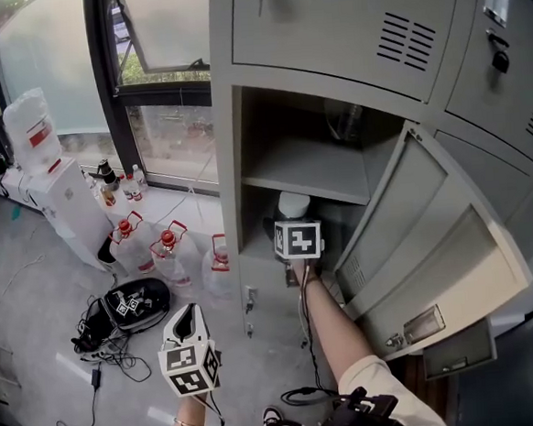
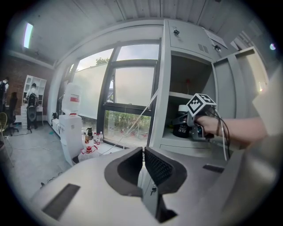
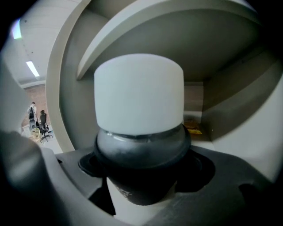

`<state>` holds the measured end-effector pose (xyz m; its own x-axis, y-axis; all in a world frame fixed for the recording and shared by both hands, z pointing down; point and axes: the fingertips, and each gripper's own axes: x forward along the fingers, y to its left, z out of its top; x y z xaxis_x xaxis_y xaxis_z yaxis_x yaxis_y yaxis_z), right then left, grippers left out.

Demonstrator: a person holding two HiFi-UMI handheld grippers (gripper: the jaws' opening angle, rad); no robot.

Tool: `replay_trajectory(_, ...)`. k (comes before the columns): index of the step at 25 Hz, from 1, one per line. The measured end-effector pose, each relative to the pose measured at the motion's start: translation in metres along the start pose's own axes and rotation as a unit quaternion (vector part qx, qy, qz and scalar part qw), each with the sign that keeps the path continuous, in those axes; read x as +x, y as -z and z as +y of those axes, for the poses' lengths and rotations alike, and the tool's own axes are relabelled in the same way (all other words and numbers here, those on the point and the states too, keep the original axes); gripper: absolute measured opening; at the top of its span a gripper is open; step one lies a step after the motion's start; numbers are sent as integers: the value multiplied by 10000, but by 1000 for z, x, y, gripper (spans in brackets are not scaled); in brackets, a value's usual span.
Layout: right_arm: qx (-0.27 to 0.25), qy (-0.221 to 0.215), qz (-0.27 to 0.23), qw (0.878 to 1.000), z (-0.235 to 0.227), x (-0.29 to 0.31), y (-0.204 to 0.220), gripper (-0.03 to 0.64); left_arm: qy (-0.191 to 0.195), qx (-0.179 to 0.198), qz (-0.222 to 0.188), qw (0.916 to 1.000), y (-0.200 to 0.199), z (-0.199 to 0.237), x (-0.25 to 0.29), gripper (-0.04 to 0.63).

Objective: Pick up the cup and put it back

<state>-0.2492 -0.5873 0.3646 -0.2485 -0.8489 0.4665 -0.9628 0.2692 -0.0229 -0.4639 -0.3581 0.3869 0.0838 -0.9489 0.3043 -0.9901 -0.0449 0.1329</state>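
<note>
The cup (image 3: 139, 101) is black with a white lid and stands in the lower compartment of the open locker (image 1: 231, 164). My right gripper (image 3: 141, 176) reaches into that compartment, and its jaws close round the cup's black body on both sides. In the head view only the cup's white lid (image 1: 293, 203) shows above the right gripper (image 1: 293, 219) and its marker cube. The left gripper view shows the cup (image 2: 181, 127) on the locker's floor with the right gripper (image 2: 194, 119) at it. My left gripper (image 2: 143, 163) hangs low in front of the locker (image 1: 187, 351), shut and empty.
The locker door (image 1: 434, 240) swings open to the right of my arm. A shelf (image 1: 309, 172) spans the compartment above the cup. Water bottles (image 1: 168, 247), a water dispenser (image 1: 47, 170), a black bag (image 1: 131, 305) and cables lie on the floor at the left.
</note>
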Motion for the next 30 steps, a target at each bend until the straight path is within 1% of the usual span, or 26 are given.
replay_trajectory(3,-21,-34,7,10000,1,3,-3,416,-25,-21,9,10000,1,0,0,17)
replay_trajectory(9,-74,60,-121,9999,0,7,-2,416,-68,-61,-6,10000,2,2,1,17)
replay_trajectory(12,-74,31,-189,9998,0,8,-1,417,-51,-65,0,10000,3,-1,0,17)
replay_trajectory(16,-78,-13,-158,9998,1,8,0,422,-15,-58,12,10000,4,-5,-1,17)
replay_trajectory(22,-243,191,-129,9994,-1,1,4,433,25,-29,3,10000,2,-8,-5,17)
replay_trajectory(27,-89,223,-212,9995,-3,-16,6,433,94,1,5,10000,2,-12,-8,17)
replay_trajectory(28,-72,245,-239,9994,-3,-22,5,431,122,5,7,9999,2,-14,-9,17)
replay_trajectory(30,18,264,-303,9992,-2,-35,3,395,187,19,9,9998,2,-20,-10,17)
